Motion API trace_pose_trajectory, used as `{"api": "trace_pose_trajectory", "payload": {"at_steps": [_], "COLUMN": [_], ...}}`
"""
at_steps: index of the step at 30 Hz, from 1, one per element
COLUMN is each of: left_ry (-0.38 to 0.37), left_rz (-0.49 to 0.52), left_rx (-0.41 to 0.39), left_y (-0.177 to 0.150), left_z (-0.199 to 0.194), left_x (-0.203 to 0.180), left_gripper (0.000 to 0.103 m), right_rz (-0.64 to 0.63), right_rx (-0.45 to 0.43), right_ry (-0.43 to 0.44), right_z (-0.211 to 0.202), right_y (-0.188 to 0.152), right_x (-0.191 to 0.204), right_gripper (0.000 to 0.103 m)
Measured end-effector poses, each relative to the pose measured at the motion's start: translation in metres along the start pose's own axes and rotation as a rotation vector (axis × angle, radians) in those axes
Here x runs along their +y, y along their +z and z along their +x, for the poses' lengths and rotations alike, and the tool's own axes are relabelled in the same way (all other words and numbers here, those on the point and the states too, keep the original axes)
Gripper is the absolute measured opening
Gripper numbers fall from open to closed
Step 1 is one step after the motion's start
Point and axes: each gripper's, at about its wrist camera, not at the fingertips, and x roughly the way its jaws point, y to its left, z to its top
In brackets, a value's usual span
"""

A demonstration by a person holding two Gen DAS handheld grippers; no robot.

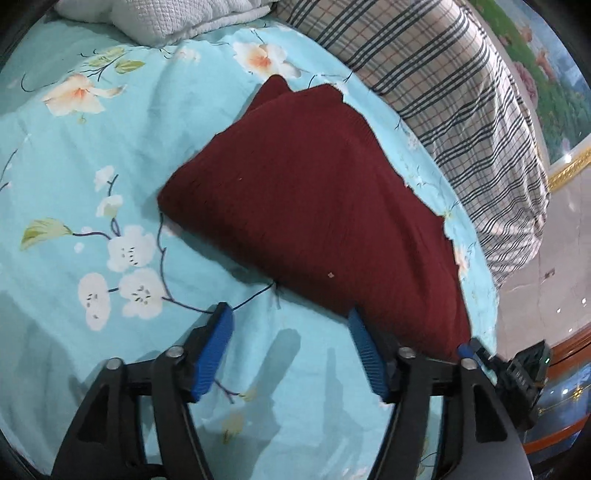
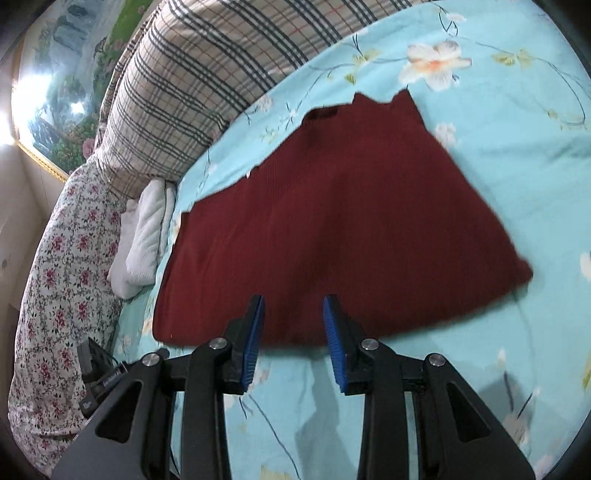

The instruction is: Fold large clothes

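A dark red knit garment (image 1: 314,206) lies folded flat on the light blue floral bedsheet (image 1: 110,147). It also shows in the right wrist view (image 2: 332,229). My left gripper (image 1: 290,314) is open and empty, just off the garment's near edge, its right fingertip at that edge. My right gripper (image 2: 293,299) is open and empty, its blue pads (image 2: 255,339) over the garment's near edge. Part of the other gripper (image 1: 517,373) shows at the lower right of the left wrist view.
A plaid quilt (image 1: 443,92) lies along the bed's far side, also in the right wrist view (image 2: 207,74). White folded cloth (image 2: 144,236) and a floral blanket (image 2: 62,258) lie at the left. A white textured cloth (image 1: 166,18) lies at the top.
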Motion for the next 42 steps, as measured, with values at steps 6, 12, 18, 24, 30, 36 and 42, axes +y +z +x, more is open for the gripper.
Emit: {"api": "trace_pose_trajectory", "payload": {"at_steps": [6,12,18,24,30,36,42], "left_ry": [-0.046,-0.027,0.058,0.025,-0.023,-0.084,-0.033], "left_rz": [-0.09,-0.122,-0.063,-0.027,0.118,0.396,0.648], "left_rx": [-0.047,-0.129,-0.162,-0.156,-0.202,-0.182,-0.07], "left_y": [0.021,0.054,0.063,0.072,0.074,0.05,-0.005], "left_z": [0.018,0.037,0.049,0.044,0.019,0.021,0.086], "left_x": [0.004,0.007,-0.006,-0.011,-0.066,-0.16,-0.228], "left_gripper": [0.081,0.082,0.046,0.011,0.009,0.009,0.009], "right_rz": [-0.007,-0.069,-0.164,-0.265,-0.235,0.102,0.351], "right_rx": [0.013,0.019,0.07,0.203,0.22,0.167,0.037], "right_ry": [0.013,0.02,0.052,-0.055,0.0,0.29,0.402], "right_z": [0.003,0.023,0.078,0.148,0.147,0.094,0.039], "right_y": [-0.006,0.005,0.037,0.047,0.047,0.069,0.088], "right_x": [0.007,0.029,0.072,0.09,0.079,0.019,-0.065], "right_gripper": [0.034,0.032,0.014,0.007,0.002,0.007,0.042]}}
